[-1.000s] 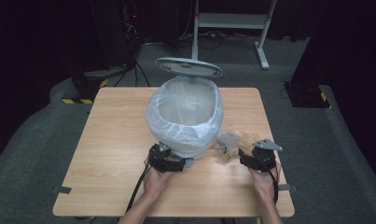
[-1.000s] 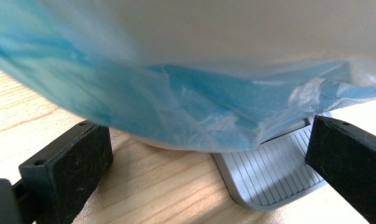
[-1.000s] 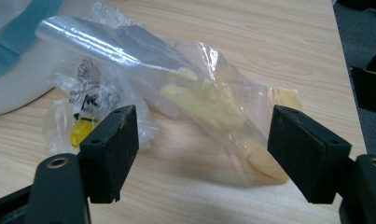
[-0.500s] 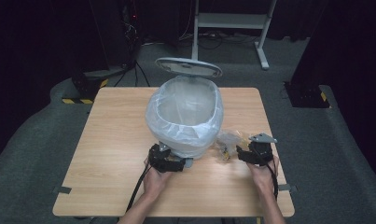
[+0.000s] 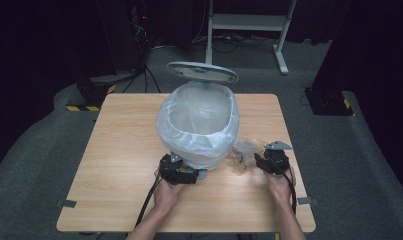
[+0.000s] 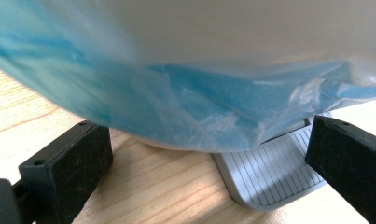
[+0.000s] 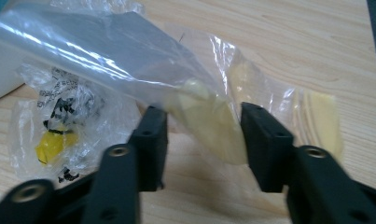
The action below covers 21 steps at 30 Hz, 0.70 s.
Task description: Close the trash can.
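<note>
**Right jaws narrowing around a clear wrapper beside the lined bin**

High view: on the wooden table (image 5: pixel 114 150), a white pedal bin (image 5: pixel 199 125) lined with a pale bag (image 5: pixel 189 135), grey lid (image 5: pixel 202 72) tipped up at the back. Left gripper (image 5: pixel 191 176) low against the bin's near base, held by the left hand (image 5: pixel 168 192). Right gripper (image 5: pixel 257 161) held by the right hand (image 5: pixel 279 182), pointing at a crumpled clear plastic wrapper (image 5: pixel 244 150) lying on the table just beside the bin's right side.

Left gripper view: 2 black jaws standing wide apart, nothing pressed between them. Blue-tinted bag liner (image 6: pixel 176 112) hanging low overhead, white bin wall above it. Ribbed grey pedal (image 6: pixel 274 172) flat on the wood between the jaws, nearer the right-hand one; touching or not, cannot tell.

Right gripper view: 2 black jaws partly apart, just been closing, with a fold of the clear plastic wrapper (image 7: pixel 129 60) and its pale yellow contents (image 7: pixel 213 121) between them. Pads close on either side of that fold; no firm pinch visible yet. A smaller crinkled packet (image 7: pixel 55 130) with black print and a yellow patch off to the left on the wood, corner of the white bin (image 7: pixel 1 70) at the left edge.
</note>
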Tool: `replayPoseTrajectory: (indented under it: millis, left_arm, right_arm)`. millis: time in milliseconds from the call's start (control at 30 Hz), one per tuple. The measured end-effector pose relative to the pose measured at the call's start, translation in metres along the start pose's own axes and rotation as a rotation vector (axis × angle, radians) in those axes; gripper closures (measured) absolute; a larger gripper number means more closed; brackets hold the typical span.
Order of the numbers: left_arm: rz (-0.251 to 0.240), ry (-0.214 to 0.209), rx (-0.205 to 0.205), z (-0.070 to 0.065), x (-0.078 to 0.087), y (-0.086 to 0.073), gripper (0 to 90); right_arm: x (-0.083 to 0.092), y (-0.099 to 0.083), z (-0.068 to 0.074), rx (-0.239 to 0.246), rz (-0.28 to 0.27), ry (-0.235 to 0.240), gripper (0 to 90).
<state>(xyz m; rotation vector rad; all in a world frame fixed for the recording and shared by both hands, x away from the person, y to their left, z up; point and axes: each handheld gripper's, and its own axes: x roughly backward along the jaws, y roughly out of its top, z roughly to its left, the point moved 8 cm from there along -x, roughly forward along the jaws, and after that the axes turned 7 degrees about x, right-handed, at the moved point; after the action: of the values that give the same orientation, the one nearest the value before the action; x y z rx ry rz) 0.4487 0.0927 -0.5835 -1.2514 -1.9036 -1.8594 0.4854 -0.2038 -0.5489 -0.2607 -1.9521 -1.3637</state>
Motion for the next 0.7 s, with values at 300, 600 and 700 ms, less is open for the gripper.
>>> replayPoseTrajectory:
  millis: [300, 600, 700]
  left_arm:
    - [-0.001, 0.000, 0.002, 0.000, 0.000, 0.000, 0.8]
    - [-0.001, 0.000, 0.002, 0.000, 0.000, 0.000, 0.8]
    - [0.000, 0.000, 0.001, 0.000, 0.000, 0.000, 0.8]
  right_arm:
    - [0.004, -0.004, 0.001, -0.004, -0.014, 0.024, 81.3]
    - [0.018, 0.000, -0.001, -0.030, -0.064, 0.049, 87.1]
    - [0.024, 0.001, -0.004, -0.041, -0.079, 0.046, 87.4]
